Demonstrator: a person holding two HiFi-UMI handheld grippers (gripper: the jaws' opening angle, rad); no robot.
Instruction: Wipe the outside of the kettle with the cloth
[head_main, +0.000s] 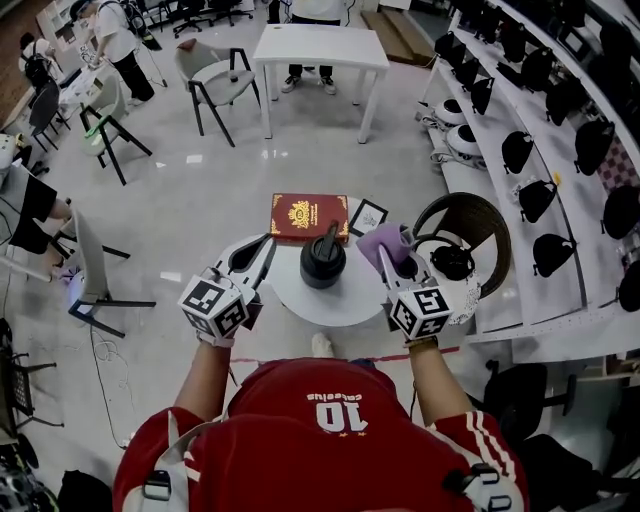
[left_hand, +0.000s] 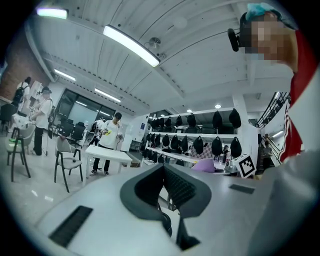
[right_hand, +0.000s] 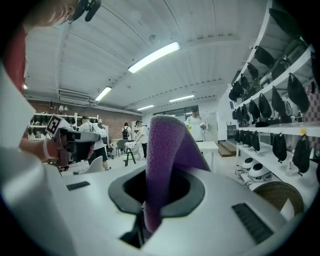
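Note:
A black kettle (head_main: 322, 263) stands upright on the small round white table (head_main: 345, 298), seen only in the head view. My right gripper (head_main: 396, 264) is to the right of the kettle and apart from it, shut on a purple cloth (head_main: 383, 242). In the right gripper view the cloth (right_hand: 163, 150) stands up out of the jaws of that gripper (right_hand: 159, 176). My left gripper (head_main: 260, 252) hovers to the left of the kettle, not touching it. Its jaws meet at the tips with nothing between them (left_hand: 162, 168). Both gripper views look out into the room, not at the kettle.
A red book (head_main: 308, 215) and a small framed card (head_main: 367, 217) lie at the table's far edge. A round wicker basket (head_main: 470, 222) and shelves of black bags (head_main: 560, 150) are on the right. A white table (head_main: 320, 48), chairs (head_main: 215, 80) and people stand farther off.

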